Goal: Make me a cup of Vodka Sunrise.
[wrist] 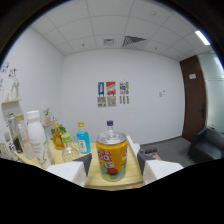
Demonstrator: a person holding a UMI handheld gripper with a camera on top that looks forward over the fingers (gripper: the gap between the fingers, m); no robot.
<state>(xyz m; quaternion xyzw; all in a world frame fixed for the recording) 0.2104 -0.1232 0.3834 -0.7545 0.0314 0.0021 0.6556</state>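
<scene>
White office room, drop ceiling, posters (113, 94) on the far wall, dark door (194, 95) off to the side. Pale wood counter (120, 179) in the foreground.

Orange-yellow can (111, 155) sits upright between the two fingers of the claw (115, 166), lifted view suggests it may be off the counter, can't confirm. Fingers sit close against both sides of the can; no visible gap, so I read it as clamped on the can.

Beyond and to the side: white bottle (36, 136) with white cap, blue bottle (83, 138), a small clear bottle with green cap (68, 148), an orange-tinted bottle (58, 136) behind, and a blue-capped bottle (110, 125) directly behind the can. No cup visible.

Likely step: bringing the juice can to pour. Tips:
- keep the can vertical until over the cup, top looks open
- grip mid-body, thin wall dents easily, don't over-squeeze
- tilt slowly, pour opening downward-facing
- clear the neighbouring bottles on the way, they're near
</scene>
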